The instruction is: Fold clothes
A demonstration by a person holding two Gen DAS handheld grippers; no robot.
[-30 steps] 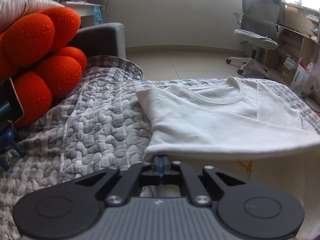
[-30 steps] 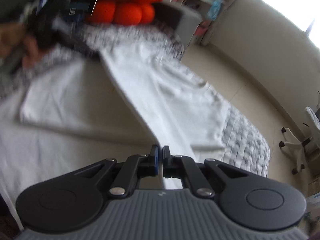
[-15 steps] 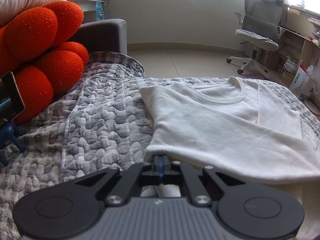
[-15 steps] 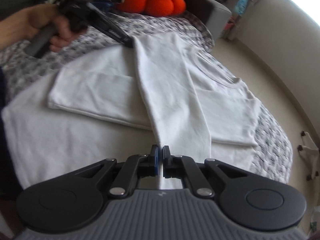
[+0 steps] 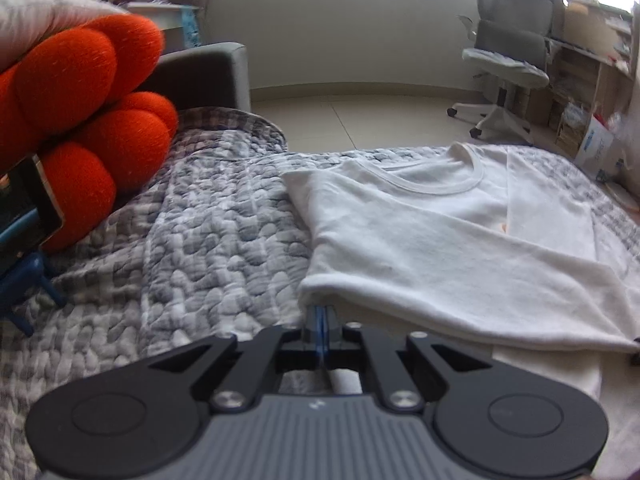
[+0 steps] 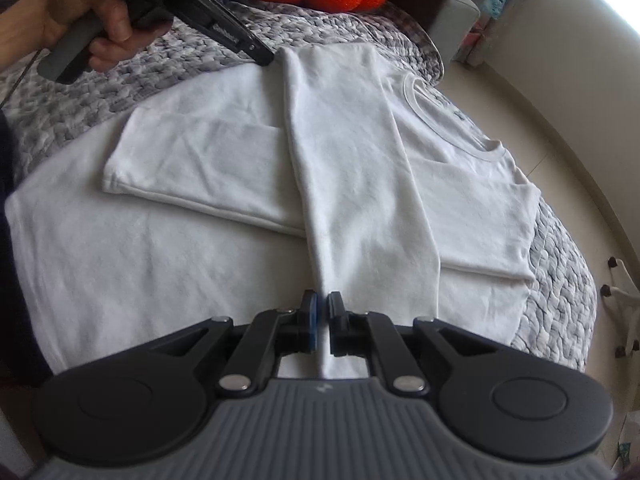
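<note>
On the left the orange cushion (image 5: 76,120) and the phone on its blue stand (image 5: 28,216) crowd the quilt's (image 5: 192,240) edge, with the grey sofa arm (image 5: 204,76) behind; between them and the white T-shirt (image 5: 440,240) lies a bare strip of quilt; beyond the bed the floor (image 5: 360,120) is open up to the office chair (image 5: 508,56); the shirt's flat middle (image 6: 200,152) offers clear passage.

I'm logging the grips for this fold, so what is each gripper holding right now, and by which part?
Both grippers pinch the white T-shirt along its folded-over side edge: the left gripper at the shoulder end, the right gripper at the hem end.
</note>
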